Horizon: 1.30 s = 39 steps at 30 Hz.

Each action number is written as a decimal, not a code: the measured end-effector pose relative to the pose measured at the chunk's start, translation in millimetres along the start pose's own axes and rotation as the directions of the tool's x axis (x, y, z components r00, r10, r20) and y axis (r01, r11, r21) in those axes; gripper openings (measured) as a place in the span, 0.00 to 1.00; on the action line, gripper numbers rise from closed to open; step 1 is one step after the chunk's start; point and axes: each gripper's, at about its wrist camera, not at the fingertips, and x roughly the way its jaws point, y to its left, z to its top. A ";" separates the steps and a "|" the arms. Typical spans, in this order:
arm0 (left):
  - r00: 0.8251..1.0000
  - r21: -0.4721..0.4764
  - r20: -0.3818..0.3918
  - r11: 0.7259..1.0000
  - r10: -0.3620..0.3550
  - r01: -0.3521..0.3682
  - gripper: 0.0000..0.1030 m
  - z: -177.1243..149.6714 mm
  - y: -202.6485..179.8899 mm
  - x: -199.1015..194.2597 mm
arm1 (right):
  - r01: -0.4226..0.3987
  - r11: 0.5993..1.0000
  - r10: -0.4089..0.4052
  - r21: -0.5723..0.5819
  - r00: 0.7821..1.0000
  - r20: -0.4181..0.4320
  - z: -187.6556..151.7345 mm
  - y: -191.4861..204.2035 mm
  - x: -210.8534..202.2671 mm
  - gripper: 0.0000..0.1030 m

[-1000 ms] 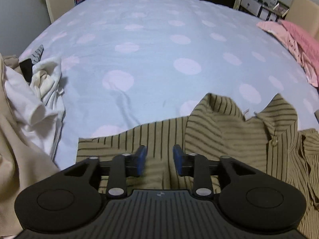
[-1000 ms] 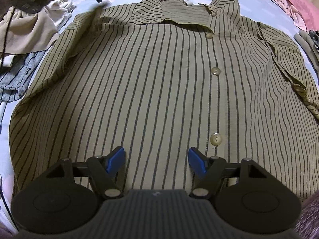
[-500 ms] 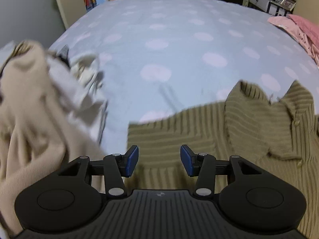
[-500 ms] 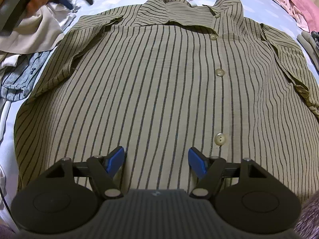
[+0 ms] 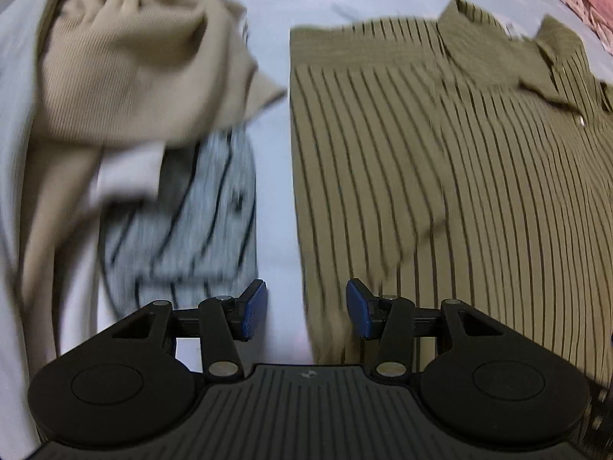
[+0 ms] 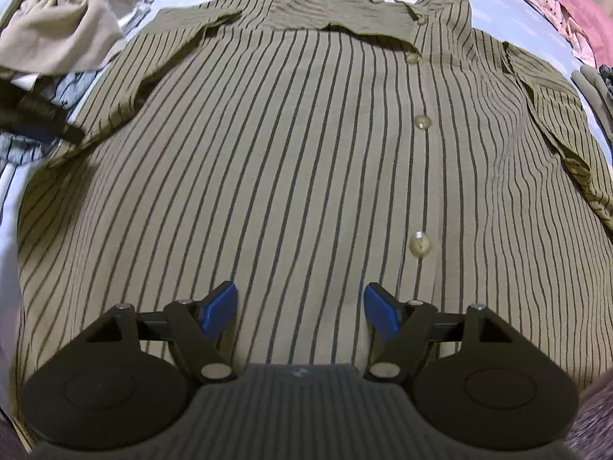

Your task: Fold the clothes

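Olive shirt: one striped shirt lies flat, front up, on your bed, four buttons showing.
Other clothes: one beige garment, one grey striped piece, pink clothing far right.
Left gripper: your jaws are spread, empty, over the shirt's left edge.
Right gripper: spread wide, empty, above the lower front.
Surface: pale blue bedspread.
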 end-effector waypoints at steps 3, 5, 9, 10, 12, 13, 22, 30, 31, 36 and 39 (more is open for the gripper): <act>1.000 0.005 -0.024 1.000 0.012 -0.012 0.47 -22.5 -3.4 -6.3 | 0.007 1.000 -0.007 -0.021 1.000 -0.011 -8.2 1.2 -2.2 0.75; 0.999 0.005 -0.040 1.000 0.019 -0.019 0.50 -40.7 -3.7 -11.3 | 0.013 0.999 -0.014 -0.030 1.000 -0.015 -13.3 2.6 -3.1 0.75; 0.998 -0.004 -0.054 1.000 0.029 -0.029 0.55 -77.2 -3.0 -23.3 | 0.030 0.996 -0.029 -0.084 1.000 0.012 -22.2 8.9 -9.5 0.76; 0.998 -0.010 -0.050 1.000 0.029 -0.030 0.56 -86.4 -2.2 -27.2 | 0.032 0.995 -0.030 -0.094 0.999 0.017 -24.3 10.0 -10.9 0.76; 0.999 -0.036 -0.051 0.999 0.016 -0.018 0.59 -102.6 1.0 -34.8 | 0.033 0.994 -0.031 -0.107 0.999 0.022 -28.5 11.4 -13.7 0.76; 0.998 -0.057 -0.055 0.998 0.005 -0.008 0.59 -111.6 3.4 -38.2 | 0.032 0.993 -0.029 -0.113 0.999 0.022 -30.0 12.0 -14.7 0.76; 0.997 -0.023 -0.054 0.998 0.054 -0.056 0.61 -177.6 -10.1 -63.9 | -0.009 0.983 0.013 -0.181 1.000 0.018 -38.5 21.7 -21.2 0.76; 0.998 -0.098 -0.057 0.995 -0.037 0.031 0.57 -216.7 -16.1 -78.2 | -0.019 0.984 0.027 -0.176 0.999 0.044 -42.9 21.1 -33.7 0.76; 0.997 -0.103 -0.056 0.994 -0.049 0.043 0.56 -221.3 -17.0 -79.7 | -0.018 0.984 0.027 -0.177 0.999 0.046 -43.3 21.5 -34.4 0.76; 0.993 -0.127 -0.051 0.987 -0.109 0.102 0.13 -244.5 -21.8 -87.2 | -0.011 0.979 0.021 -0.202 0.999 0.049 -49.5 26.4 -36.8 0.76; 0.989 -0.124 -0.016 0.982 -0.149 0.146 0.01 -250.5 -27.2 -97.7 | -0.019 0.974 0.029 -0.224 0.999 0.045 -54.9 28.7 -40.8 0.76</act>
